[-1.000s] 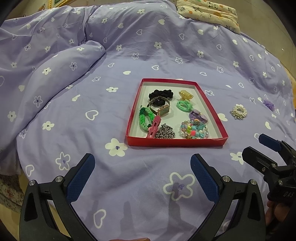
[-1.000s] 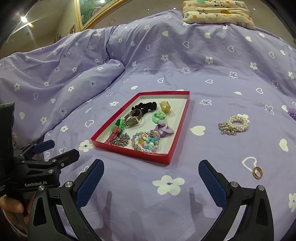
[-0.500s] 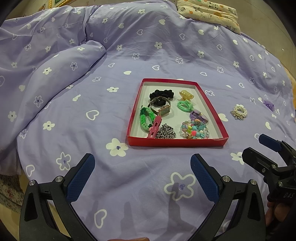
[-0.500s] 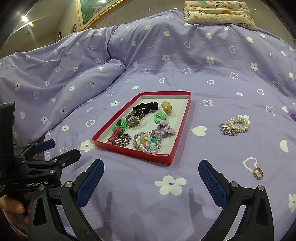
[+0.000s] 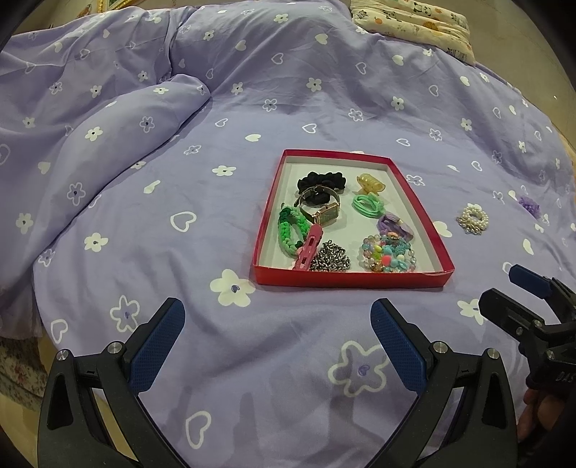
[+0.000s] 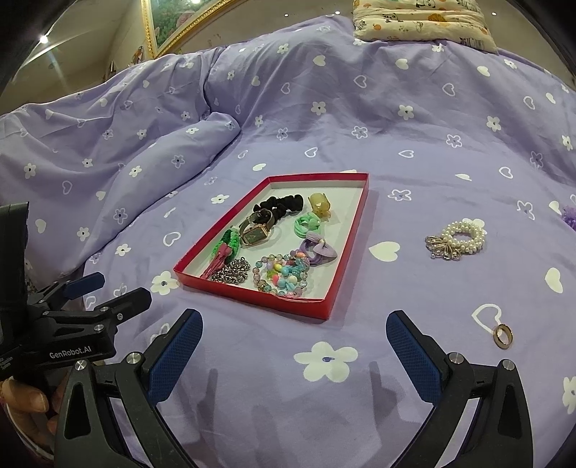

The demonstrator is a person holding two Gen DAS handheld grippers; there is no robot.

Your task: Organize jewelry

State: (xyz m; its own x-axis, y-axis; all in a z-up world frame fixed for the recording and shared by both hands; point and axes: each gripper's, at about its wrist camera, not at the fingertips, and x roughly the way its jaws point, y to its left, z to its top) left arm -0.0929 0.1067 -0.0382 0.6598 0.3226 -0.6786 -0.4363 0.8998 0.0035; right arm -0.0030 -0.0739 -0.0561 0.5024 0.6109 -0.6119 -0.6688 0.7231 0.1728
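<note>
Red tray (image 5: 351,280) w/ white inside sits flat on the purple bedspread (image 5: 216,324), roughly mid-bed. Inside the tray: black scrunchie (image 5: 321,181) at the far end, amber hair claw clip (image 5: 370,183) beside it, gold watch (image 5: 325,212) just nearer than the scrunchie, green braided band (image 5: 291,230) on the tray's left side w/ a pink clip (image 5: 309,248) lying across it. Mint hair tie (image 5: 366,204) and purple hair tie (image 5: 394,225) on the tray's right side. Silver chain (image 5: 330,256) and multicolor bead bracelet (image 5: 388,253) at the near wall.

Outside the tray, to its right: pearl bracelet (image 6: 459,238) well apart from the tray wall; gold ring (image 6: 503,335) nearer the camera than the pearls; a small purple item (image 5: 529,206) further right, too small to ID.

Left claw (image 5: 277,334) hovers short of the tray's near wall, fingers spread wide, nothing between them. Right claw (image 6: 293,349) likewise spread wide and empty, off the tray's near-right corner. Patterned pillow (image 6: 423,19) lies at the bed's far edge beyond the tray; gilt picture frame (image 6: 172,32) on the wall far left of it.
</note>
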